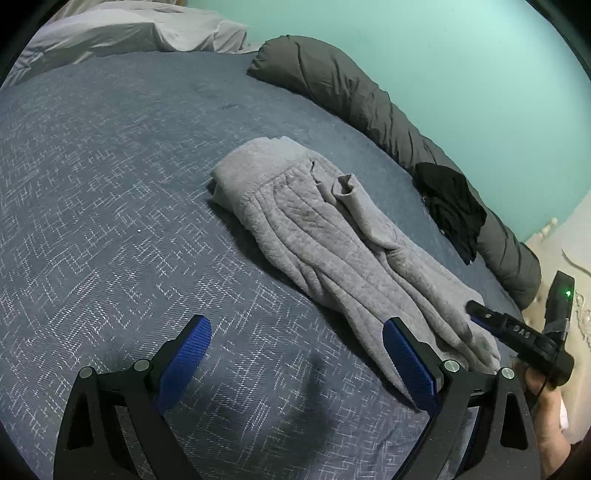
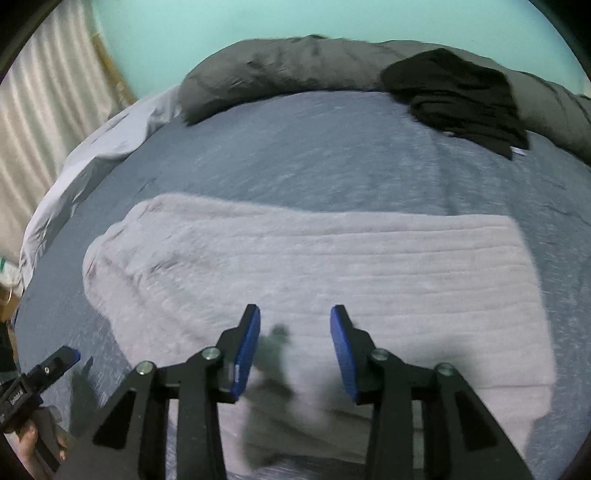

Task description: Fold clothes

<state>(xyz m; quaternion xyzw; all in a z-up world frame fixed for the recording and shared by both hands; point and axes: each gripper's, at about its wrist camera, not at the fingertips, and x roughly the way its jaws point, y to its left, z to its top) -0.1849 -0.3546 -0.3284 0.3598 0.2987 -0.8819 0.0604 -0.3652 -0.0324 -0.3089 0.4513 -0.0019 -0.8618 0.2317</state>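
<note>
A light grey fleece garment (image 1: 332,236) lies lengthwise on the blue patterned bedspread (image 1: 110,206), partly folded, with a loose flap on top. My left gripper (image 1: 295,343) hovers open over the bedspread, its right finger at the garment's near edge and nothing between the pads. In the right wrist view the same grey garment (image 2: 332,258) spreads flat under my right gripper (image 2: 295,332), which stands open just above the cloth. The right gripper (image 1: 491,321) also shows at the right edge of the left wrist view, over the garment's near end, held by a hand (image 1: 543,391).
A rolled dark grey duvet (image 1: 369,96) runs along the teal wall. A black garment (image 1: 454,203) lies crumpled against it. White bedding (image 1: 122,33) is heaped at the far left end. A cream carved headboard (image 1: 569,243) stands at the right. The left gripper (image 2: 55,365) shows low left.
</note>
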